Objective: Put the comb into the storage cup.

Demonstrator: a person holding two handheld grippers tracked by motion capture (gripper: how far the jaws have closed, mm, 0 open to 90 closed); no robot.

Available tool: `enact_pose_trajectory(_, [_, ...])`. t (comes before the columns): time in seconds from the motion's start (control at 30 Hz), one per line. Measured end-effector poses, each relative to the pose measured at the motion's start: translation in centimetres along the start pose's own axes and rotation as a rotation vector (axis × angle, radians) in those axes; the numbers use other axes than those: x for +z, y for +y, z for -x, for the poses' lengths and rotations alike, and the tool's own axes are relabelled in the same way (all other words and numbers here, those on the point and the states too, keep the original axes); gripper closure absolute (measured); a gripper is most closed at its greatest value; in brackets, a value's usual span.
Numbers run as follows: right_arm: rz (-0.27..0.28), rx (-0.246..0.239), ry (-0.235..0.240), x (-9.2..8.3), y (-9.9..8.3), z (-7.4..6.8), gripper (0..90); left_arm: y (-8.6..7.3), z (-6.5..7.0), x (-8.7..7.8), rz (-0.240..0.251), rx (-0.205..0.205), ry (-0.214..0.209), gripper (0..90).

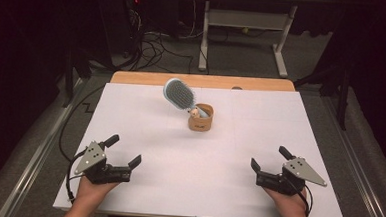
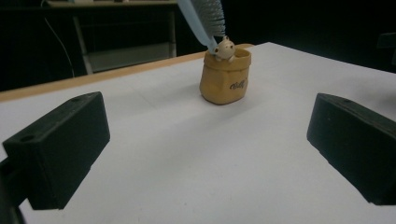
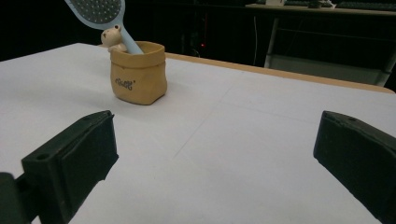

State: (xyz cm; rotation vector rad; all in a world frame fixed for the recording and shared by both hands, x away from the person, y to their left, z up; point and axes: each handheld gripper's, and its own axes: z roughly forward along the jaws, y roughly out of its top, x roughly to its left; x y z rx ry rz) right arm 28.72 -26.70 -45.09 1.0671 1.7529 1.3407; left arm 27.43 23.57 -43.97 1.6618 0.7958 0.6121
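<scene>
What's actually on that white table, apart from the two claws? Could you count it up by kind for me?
Hairbrush, light blue, handle down in the holder: 1
Holder, tan, shaped like a little sack, with a small animal figure on its rim: 1
Total: 2
Both stand together past the table's middle, away from the left claw and right claw.

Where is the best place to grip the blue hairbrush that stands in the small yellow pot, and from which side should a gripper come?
Probably grip the hairbrush at its neck just below the head, above the pot rim. The handle end sits inside the pot, and the head leans out up and to the left. Coming from above with the left gripper, jaws across the narrow neck, looks easiest.
</scene>
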Motion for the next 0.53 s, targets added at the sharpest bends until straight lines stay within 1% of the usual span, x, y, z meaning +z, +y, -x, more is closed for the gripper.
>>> enact_pose_trajectory(0.03, [-0.003,0.004,-0.003,-0.2,0.0,-0.1,0.1,0.0,-0.1,0.1,-0.007,0.001,-0.007,0.0])
enact_pose_trajectory(0.07, [0.001,0.004,-0.007,-0.5,0.0,-0.1,0.1,-0.1,-0.4,0.3,-0.016,-0.013,-0.018,0.0])
enact_pose_trajectory(0.13, [0.007,0.002,-0.01,-1.0,-0.1,-0.3,0.1,-0.4,-1.0,0.7,-0.029,-0.029,-0.025,0.0])
enact_pose_trajectory(0.2, [0.008,0.003,-0.011,-1.5,-0.3,-0.3,0.1,-0.8,-1.6,1.1,-0.048,-0.042,-0.015,0.0])
enact_pose_trajectory(0.27, [0.007,0.016,-0.017,-1.6,-0.3,-0.1,0.1,-1.0,-1.7,1.3,-0.051,-0.048,-0.01,0.0])
enact_pose_trajectory(0.33, [0.006,0.025,-0.021,-1.6,-0.4,0.0,0.1,-0.9,-1.7,1.4,-0.051,-0.041,-0.008,0.0])
enact_pose_trajectory(0.47, [0.003,0.023,-0.019,-1.4,-0.5,0.1,0.1,-0.9,-1.6,1.4,-0.05,-0.038,-0.005,0.0])
enact_pose_trajectory(0.53, [0.004,0.025,-0.019,-1.3,-0.5,0.1,0.1,-0.9,-1.7,1.3,-0.047,-0.038,0.003,0.0])
